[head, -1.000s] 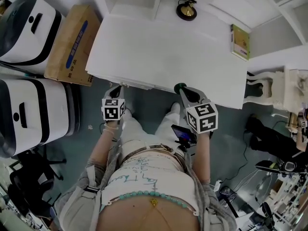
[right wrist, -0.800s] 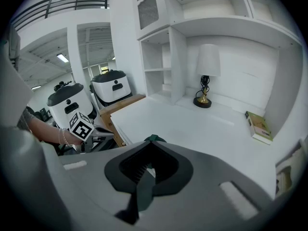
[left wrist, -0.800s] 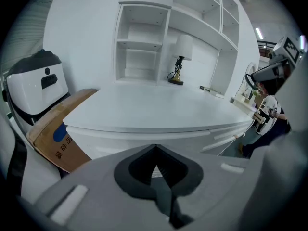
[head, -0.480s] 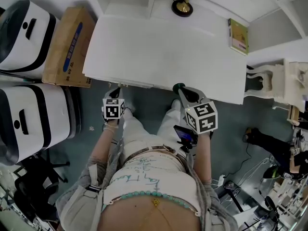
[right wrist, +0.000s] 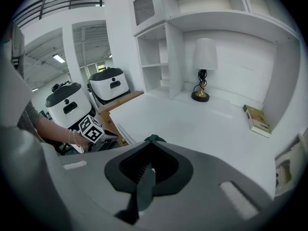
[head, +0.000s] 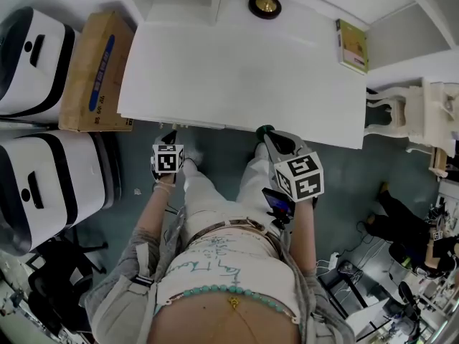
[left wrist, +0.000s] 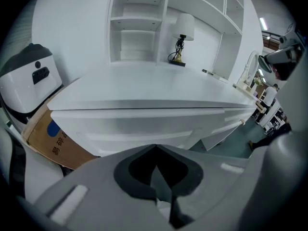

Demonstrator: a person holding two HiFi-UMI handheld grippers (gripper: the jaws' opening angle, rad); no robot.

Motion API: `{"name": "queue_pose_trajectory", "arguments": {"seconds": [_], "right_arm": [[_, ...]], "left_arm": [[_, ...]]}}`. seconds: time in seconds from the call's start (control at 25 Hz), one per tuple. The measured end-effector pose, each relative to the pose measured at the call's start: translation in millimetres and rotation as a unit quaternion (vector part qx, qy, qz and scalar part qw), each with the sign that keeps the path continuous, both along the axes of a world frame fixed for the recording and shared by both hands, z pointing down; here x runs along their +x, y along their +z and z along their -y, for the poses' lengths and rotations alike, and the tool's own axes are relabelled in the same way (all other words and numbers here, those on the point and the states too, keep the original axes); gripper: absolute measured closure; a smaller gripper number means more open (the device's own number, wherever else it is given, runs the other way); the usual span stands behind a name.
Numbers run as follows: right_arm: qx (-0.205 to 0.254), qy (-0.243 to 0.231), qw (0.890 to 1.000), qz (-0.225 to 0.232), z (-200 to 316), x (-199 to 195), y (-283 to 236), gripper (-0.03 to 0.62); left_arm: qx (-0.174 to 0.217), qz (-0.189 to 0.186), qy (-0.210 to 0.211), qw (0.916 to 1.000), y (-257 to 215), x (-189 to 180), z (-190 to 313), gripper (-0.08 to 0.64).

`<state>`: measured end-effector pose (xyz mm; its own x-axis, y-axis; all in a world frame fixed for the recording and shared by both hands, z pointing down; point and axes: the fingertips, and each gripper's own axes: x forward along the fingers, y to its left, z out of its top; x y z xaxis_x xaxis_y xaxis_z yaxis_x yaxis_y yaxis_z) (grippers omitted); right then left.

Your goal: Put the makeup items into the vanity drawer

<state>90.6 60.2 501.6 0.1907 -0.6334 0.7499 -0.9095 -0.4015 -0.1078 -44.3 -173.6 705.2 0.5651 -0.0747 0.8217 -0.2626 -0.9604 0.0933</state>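
dark green and slim, the makeup item [right wrist: 144, 191] is sitting between the jaws of your right gripper [head: 269, 136]. you are pinching it with the pads nearly touching, and only its rounded tip is poking out past them. it is not in the drawer yet; you are holding it in the air just off the front edge of the white vanity table [head: 244, 77], above your own legs. judging by its look, it is going to handle as a light, stiff stick with a smooth casing, so it may slip or swivel in a grip this narrow. a hold nearer its middle, across the width, would be the safer one.

your left gripper [head: 169, 136] is hanging just below the table's front edge, well apart from the right one, with its jaws pressed together on nothing.

straight ahead of it, the white drawer front [left wrist: 144, 129] is showing closed, flush under the tabletop. a small pale knob [left wrist: 242, 122] is standing out farther along to the right, and that is likely the place to take hold. the empty left gripper seems the one to do the pulling.

the tabletop is lying bare except at the back, where a black and gold lamp with a white shade [right wrist: 202, 83] and a flat green and cream box [right wrist: 257, 119] are resting. beyond the left end, a brown cardboard carton [head: 90, 70] is lying on the floor.
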Motion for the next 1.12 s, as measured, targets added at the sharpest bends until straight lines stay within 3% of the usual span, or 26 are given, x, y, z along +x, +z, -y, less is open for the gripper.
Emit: {"name": "queue_pose_trajectory", "arguments": {"seconds": [0.36,0.68,1.12], "right_arm": [[-0.012,0.009,1.000,0.007,-15.8,1.8,5.2,0.563],[-0.017,0.011,1.000,0.014,-21.7,2.1,10.1,0.563],[-0.025,0.018,0.999,0.020,-30.6,4.9,15.1,0.563]], "left_arm": [[0.013,0.032,0.013,0.9993,28.8,1.6,4.8,0.558],[0.016,0.049,-0.004,0.9987,43.3,5.2,13.2,0.557],[0.020,0.094,-0.028,0.9950,64.0,2.3,28.5,0.420]]}}
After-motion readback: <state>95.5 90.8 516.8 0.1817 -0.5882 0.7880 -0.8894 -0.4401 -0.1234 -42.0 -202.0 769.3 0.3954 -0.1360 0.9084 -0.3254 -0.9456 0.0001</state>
